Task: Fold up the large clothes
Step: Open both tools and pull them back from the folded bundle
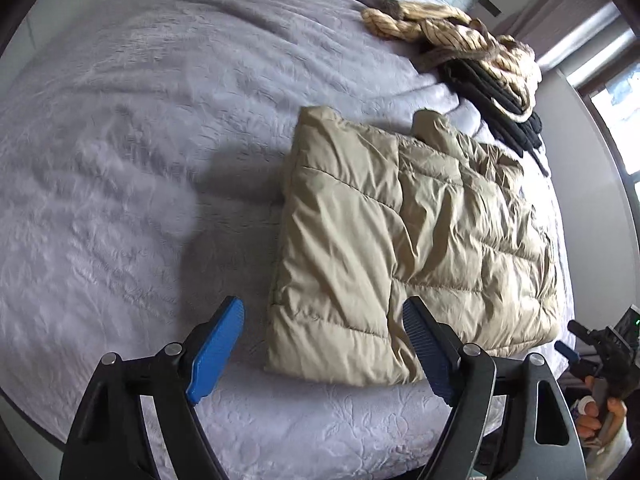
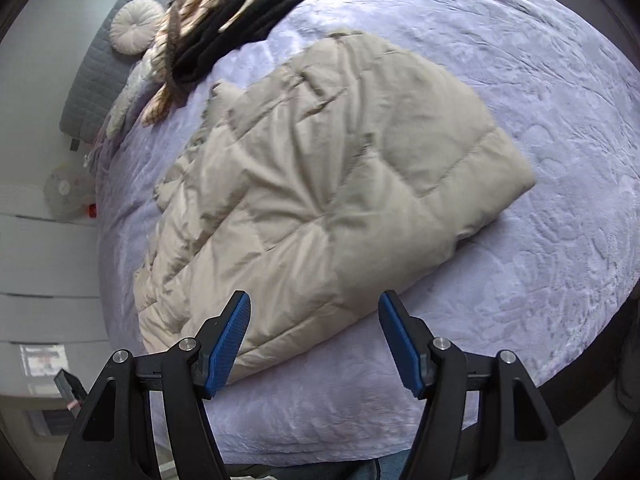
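Observation:
A beige quilted puffer jacket (image 1: 404, 240) lies folded into a rectangle on the lavender bedspread (image 1: 140, 140). It also shows in the right wrist view (image 2: 320, 200). My left gripper (image 1: 324, 340) is open and empty, hovering above the jacket's near left corner. My right gripper (image 2: 314, 340) is open and empty, hovering above the jacket's near edge. The right gripper also shows at the far right of the left wrist view (image 1: 592, 348), held by a hand.
A pile of black and tan striped clothes (image 1: 480, 64) lies at the bed's far side, also in the right wrist view (image 2: 224, 12). A round white cushion (image 2: 134, 26) rests against a grey headboard (image 2: 92, 80). The bed's near edge (image 2: 320, 440) is below the grippers.

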`<move>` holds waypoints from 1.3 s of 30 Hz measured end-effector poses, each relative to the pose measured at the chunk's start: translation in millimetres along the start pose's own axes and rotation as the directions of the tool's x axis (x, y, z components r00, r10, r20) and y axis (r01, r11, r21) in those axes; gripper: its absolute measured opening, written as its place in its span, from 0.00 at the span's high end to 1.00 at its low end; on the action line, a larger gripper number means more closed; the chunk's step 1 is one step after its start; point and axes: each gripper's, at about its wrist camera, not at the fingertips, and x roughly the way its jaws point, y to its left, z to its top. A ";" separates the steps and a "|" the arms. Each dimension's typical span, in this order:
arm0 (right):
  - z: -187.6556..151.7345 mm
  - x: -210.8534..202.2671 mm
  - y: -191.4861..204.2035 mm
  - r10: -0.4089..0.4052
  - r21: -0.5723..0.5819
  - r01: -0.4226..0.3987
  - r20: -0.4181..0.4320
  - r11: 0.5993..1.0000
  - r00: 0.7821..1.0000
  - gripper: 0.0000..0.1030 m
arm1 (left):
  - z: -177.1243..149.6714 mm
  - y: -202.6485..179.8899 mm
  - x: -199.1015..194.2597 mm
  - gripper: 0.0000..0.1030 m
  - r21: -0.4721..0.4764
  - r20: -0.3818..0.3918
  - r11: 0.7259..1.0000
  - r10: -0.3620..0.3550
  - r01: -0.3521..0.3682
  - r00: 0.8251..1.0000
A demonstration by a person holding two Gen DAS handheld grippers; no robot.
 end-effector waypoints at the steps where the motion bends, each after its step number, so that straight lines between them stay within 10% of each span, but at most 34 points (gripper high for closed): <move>1: 1.3 9.6 10.8 -0.002 -0.023 0.002 -0.006 1.000 1.000 0.32 | 0.4 -2.4 4.5 0.20 0.005 -0.009 1.000 0.000 0.000 1.000; 15: -43.0 49.0 79.0 -0.088 -0.215 0.065 -0.098 0.974 0.991 0.15 | 0.9 -14.8 31.0 0.12 0.078 -0.068 0.997 0.007 -0.002 0.998; 16: -43.6 51.8 81.3 -0.089 -0.224 0.064 -0.103 0.973 0.991 0.15 | 1.3 -15.2 30.6 0.00 0.083 -0.065 0.996 0.017 -0.011 0.998; 29: -40.6 63.0 100.8 -0.223 -0.410 0.174 -0.073 0.895 0.972 0.15 | 9.2 -15.3 42.8 0.00 0.095 -0.044 0.982 0.169 -0.164 0.985; 39: -33.0 62.0 84.3 -0.214 -0.355 0.155 -0.132 0.922 0.968 0.15 | 34.5 33.8 61.5 0.00 -0.010 -0.101 0.999 -0.046 0.045 0.994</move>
